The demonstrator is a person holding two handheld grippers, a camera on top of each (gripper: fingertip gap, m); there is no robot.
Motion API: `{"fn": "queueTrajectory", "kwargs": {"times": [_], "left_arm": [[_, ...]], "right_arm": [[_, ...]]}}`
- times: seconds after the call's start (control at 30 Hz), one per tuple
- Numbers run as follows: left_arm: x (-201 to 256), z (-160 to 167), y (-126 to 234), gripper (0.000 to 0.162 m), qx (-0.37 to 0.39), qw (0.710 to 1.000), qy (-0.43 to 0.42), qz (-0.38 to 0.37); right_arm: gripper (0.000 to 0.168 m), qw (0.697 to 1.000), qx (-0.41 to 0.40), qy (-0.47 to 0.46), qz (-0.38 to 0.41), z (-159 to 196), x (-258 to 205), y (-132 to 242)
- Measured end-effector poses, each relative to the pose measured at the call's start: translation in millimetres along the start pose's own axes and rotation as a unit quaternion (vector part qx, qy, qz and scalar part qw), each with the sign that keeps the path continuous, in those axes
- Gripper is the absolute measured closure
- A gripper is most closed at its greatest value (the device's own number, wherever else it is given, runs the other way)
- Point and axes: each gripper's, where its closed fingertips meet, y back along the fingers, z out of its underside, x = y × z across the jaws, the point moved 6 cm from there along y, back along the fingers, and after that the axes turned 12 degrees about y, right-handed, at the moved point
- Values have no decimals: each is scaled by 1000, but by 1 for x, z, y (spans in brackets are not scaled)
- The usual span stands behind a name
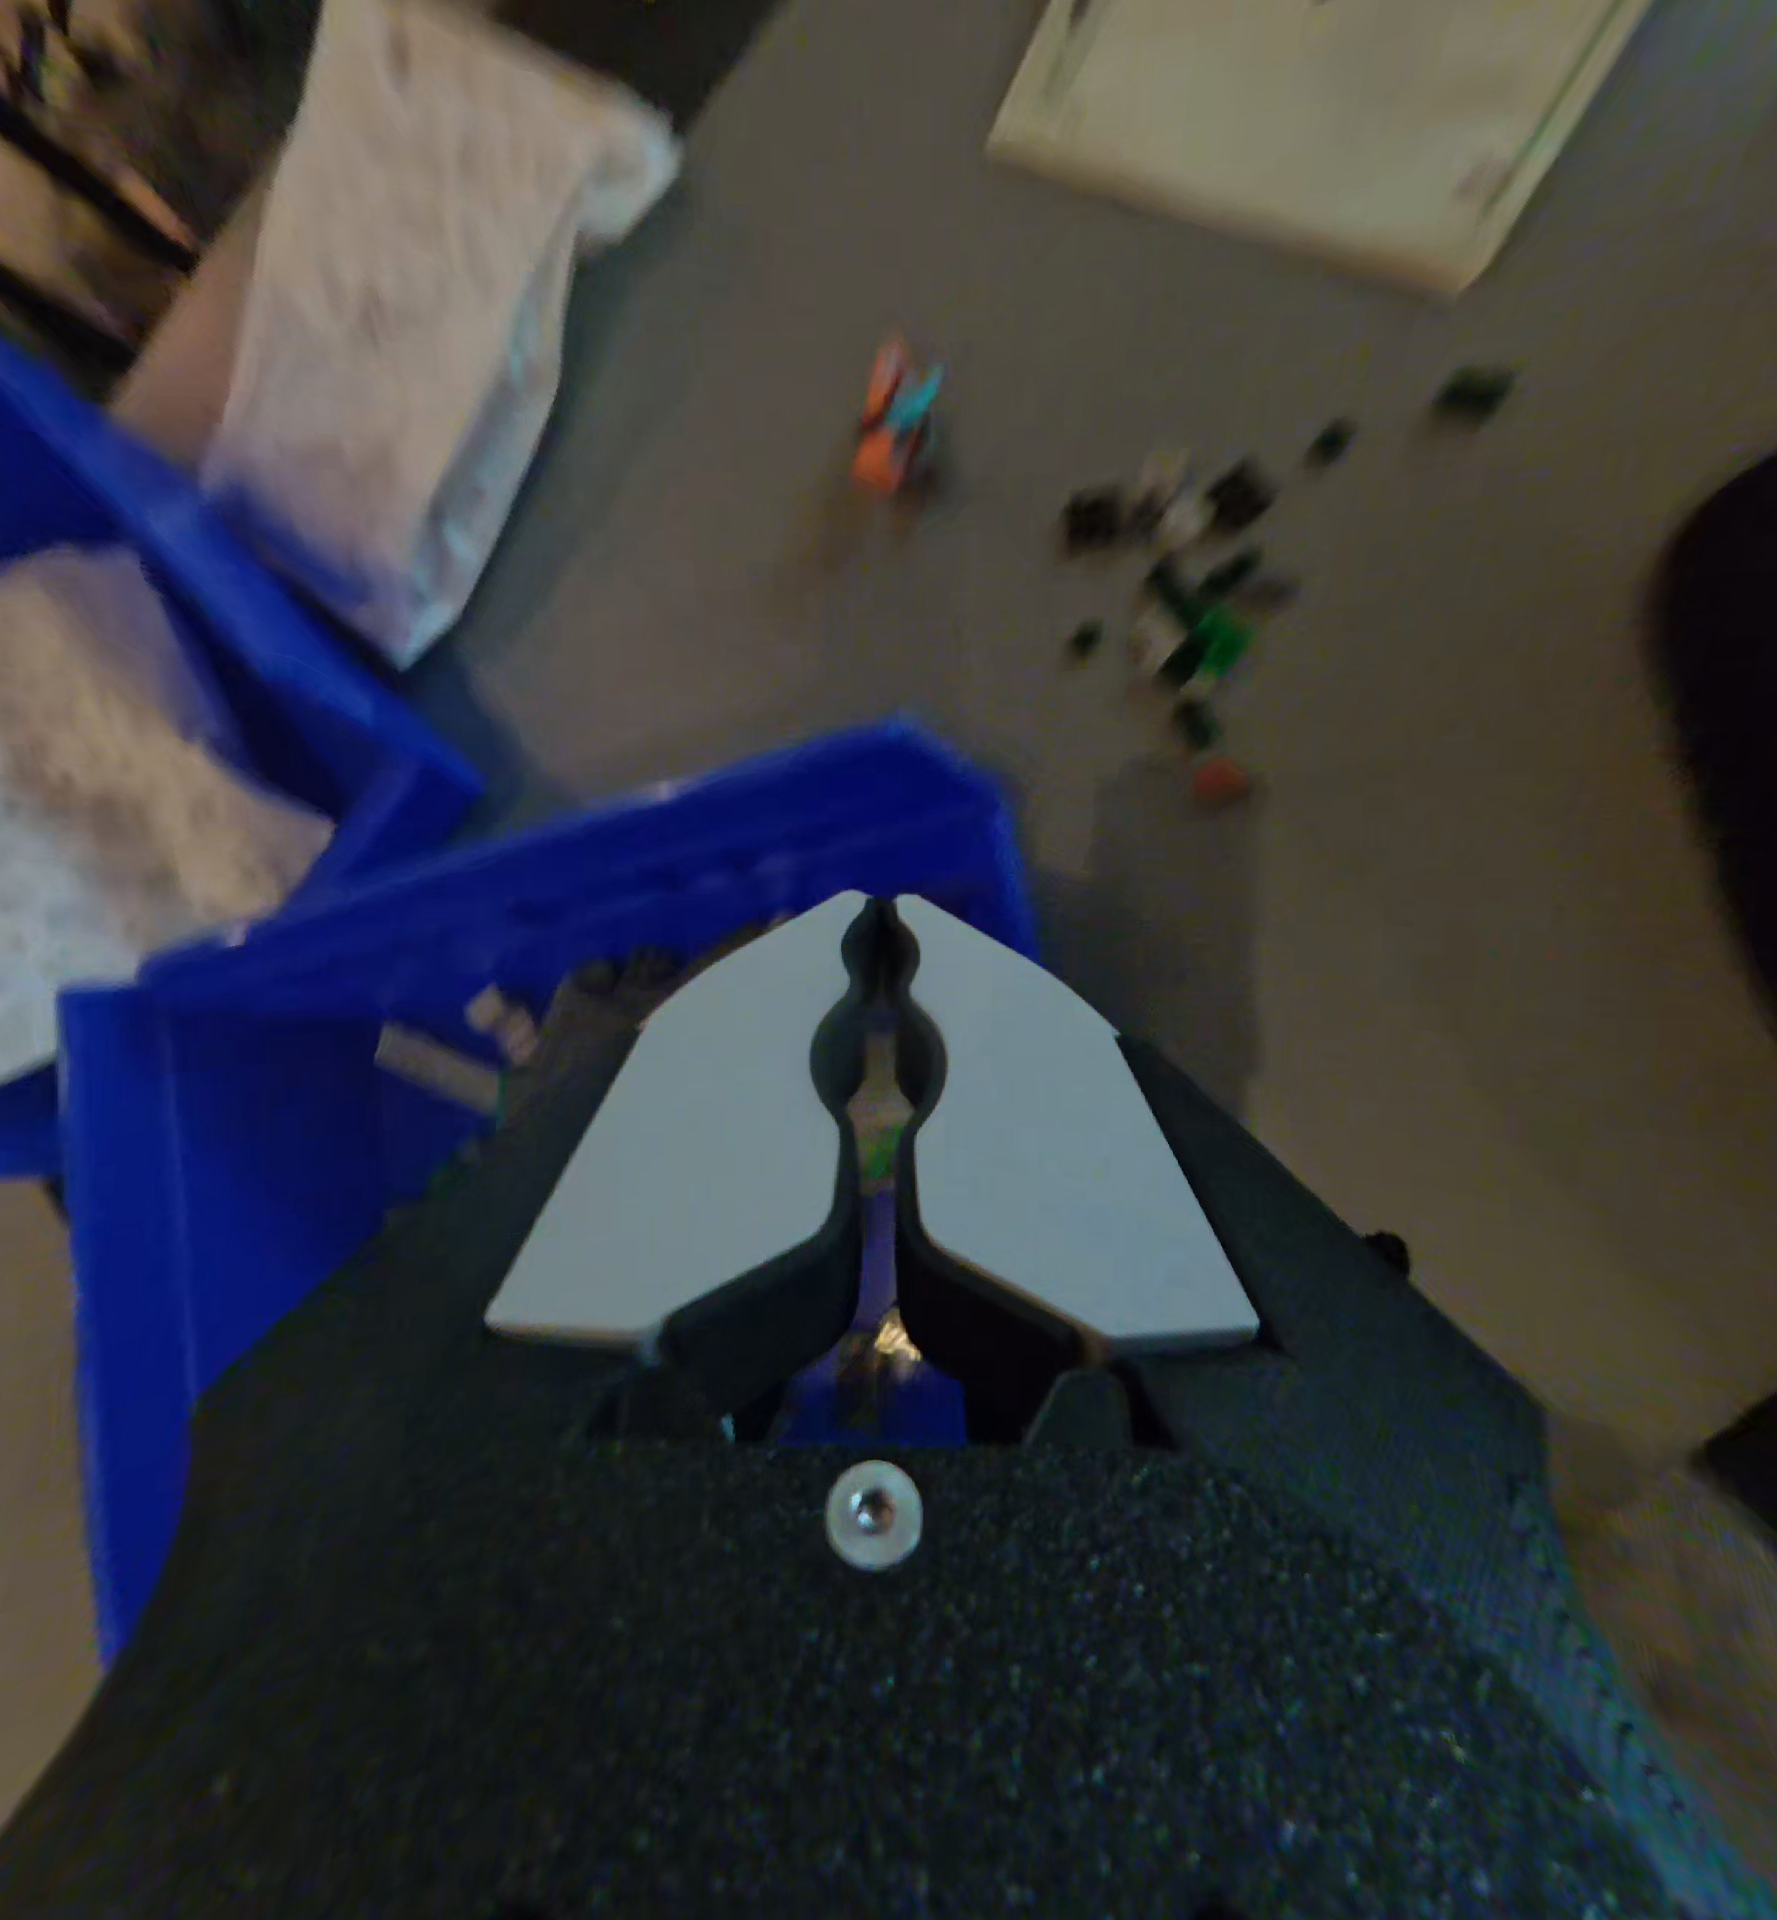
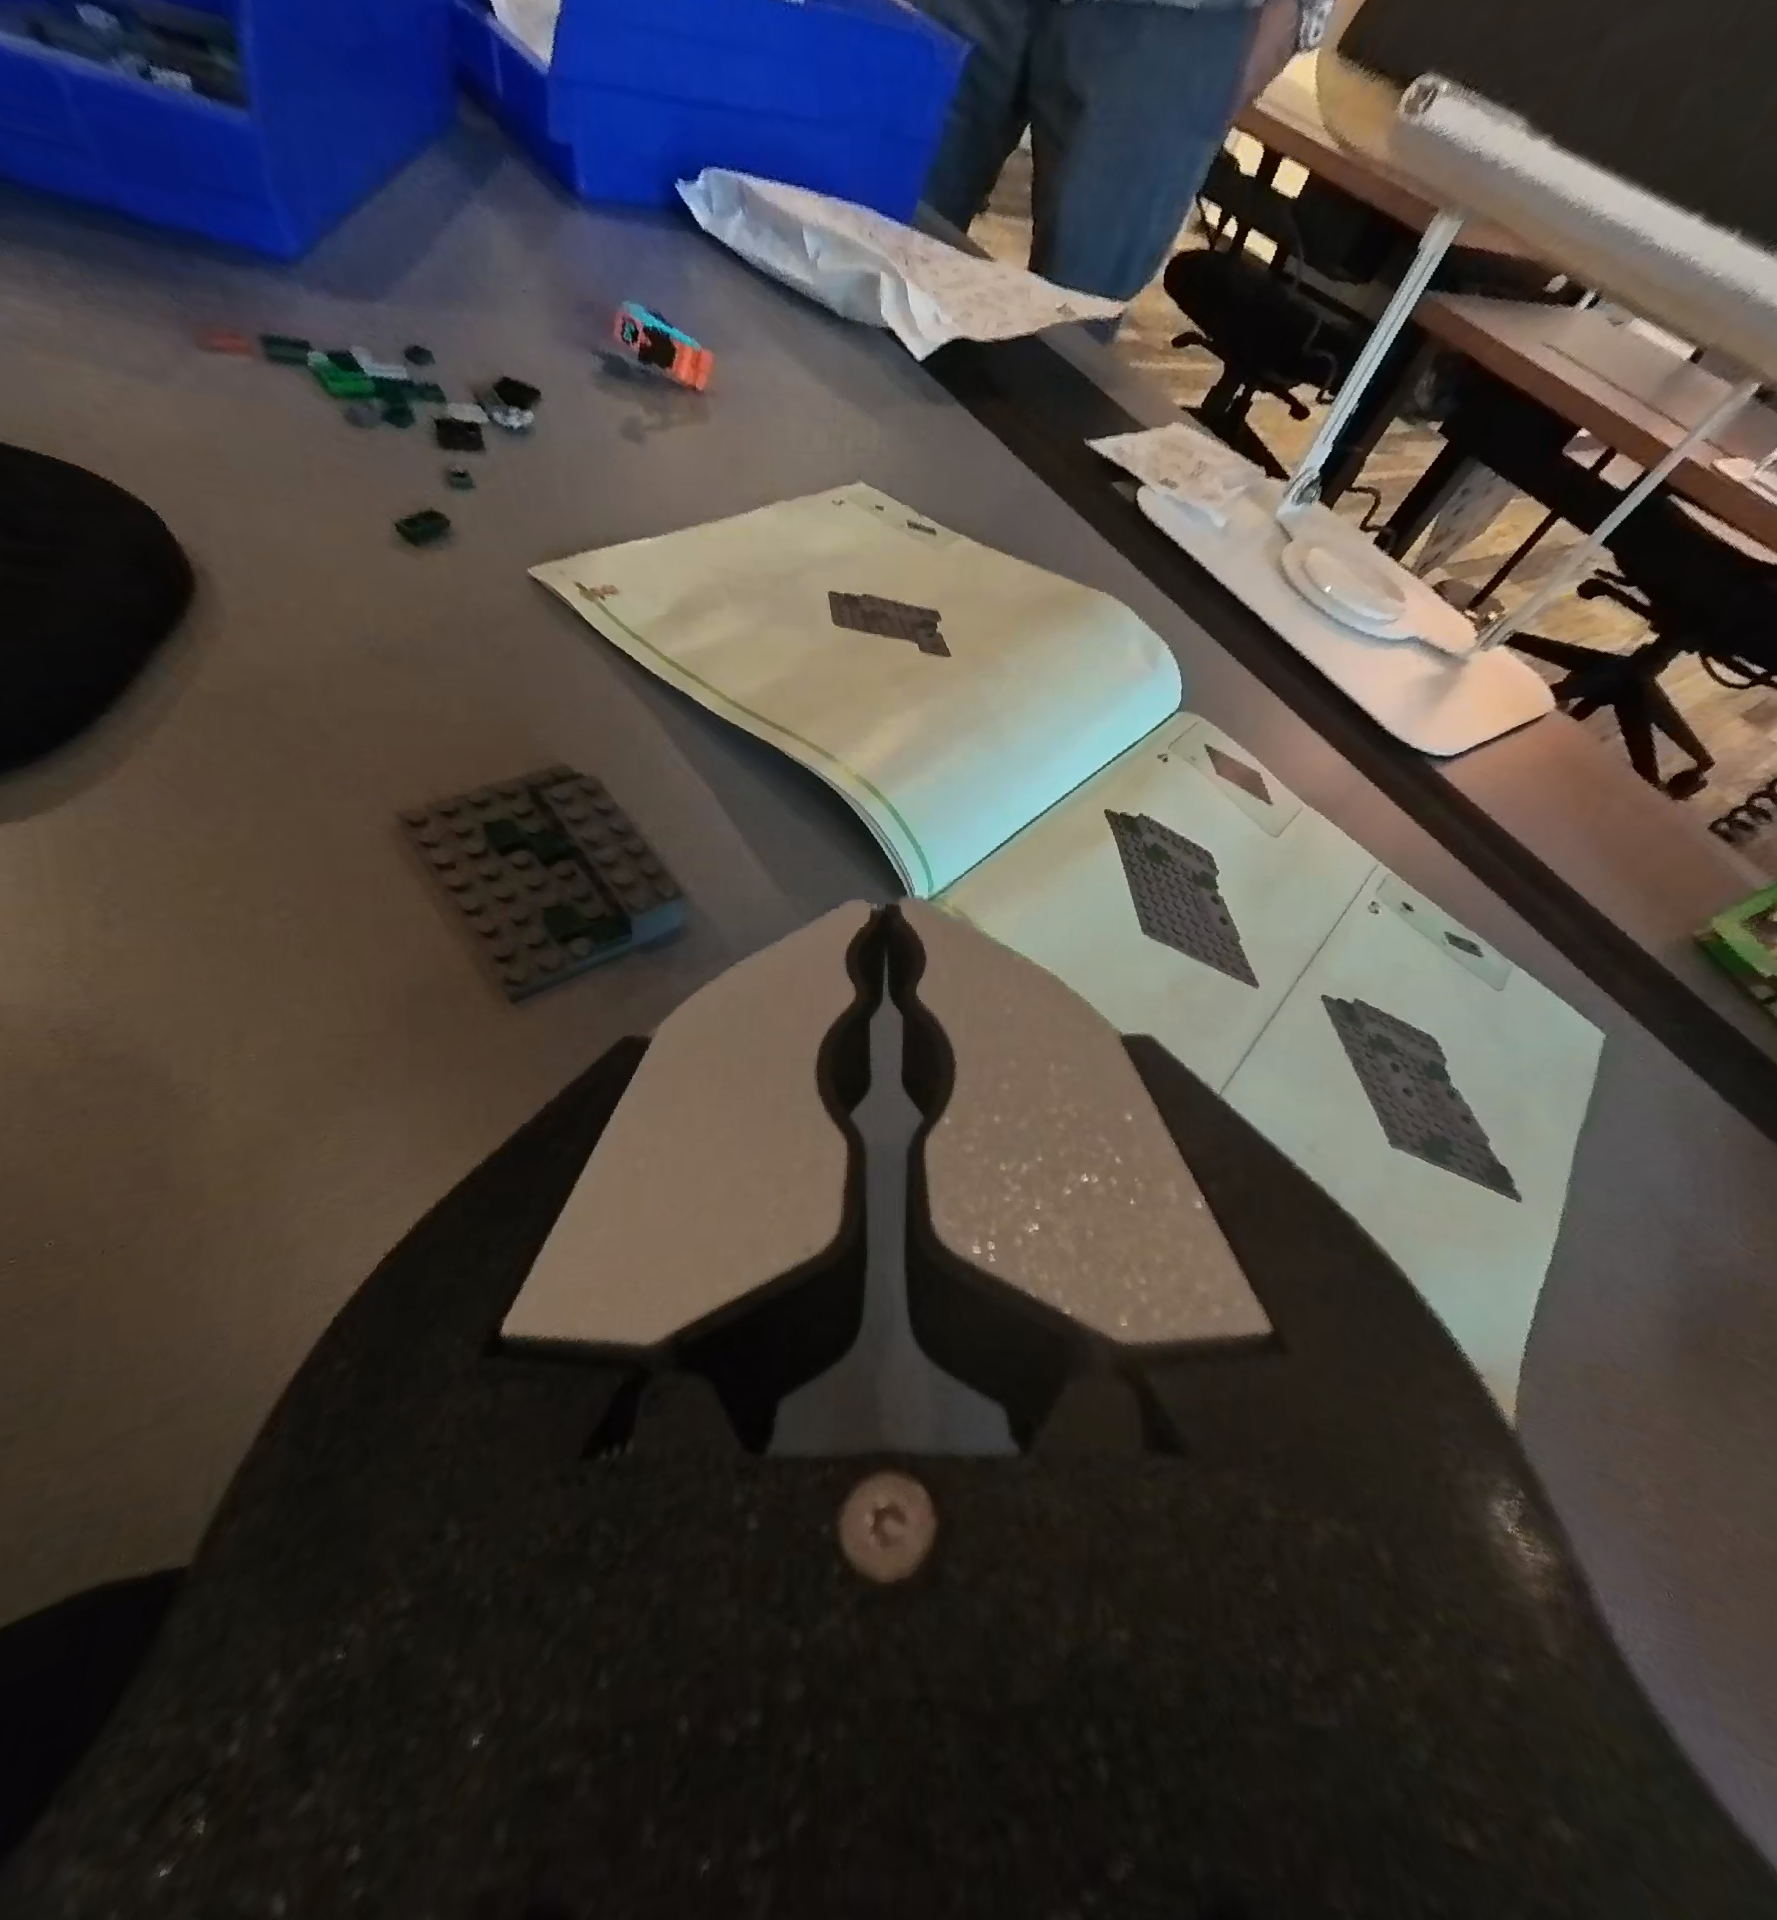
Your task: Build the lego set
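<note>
The left tongs hang clenched and empty above a blue bin, tilted down at the grey counter. The right tongs, also clenched on nothing, hover low between the grey Lego baseplate and the open instruction booklet; loose bricks lie farther off, and no print is legible.

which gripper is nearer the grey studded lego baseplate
Right. The right gripper hovers just beside the grey studded lego baseplate, near the open instruction booklet. The left gripper is over a blue plastic bin, baseplate out of view.
</note>
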Motion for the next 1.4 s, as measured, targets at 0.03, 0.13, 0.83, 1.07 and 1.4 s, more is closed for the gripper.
{"fn": "queueTrajectory", "kwargs": {"times": [0.03,0.13,0.83,1.07,1.4], "left_arm": [[9,-6,1,162,12,1000,-3,8],[37,-24,0,162,46,998,-6,32],[190,-108,-98,162,225,911,200,282],[211,-120,-115,162,237,873,259,340],[214,-111,-115,162,213,915,205,276]], "right_arm": [[168,1000,3,1,0,-1,0,1],[168,1000,13,5,-1,-6,-2,3],[160,996,62,61,-16,-55,-16,5],[138,992,54,107,-31,-78,-21,-6],[131,967,0,216,-137,-82,-57,-42]]}}
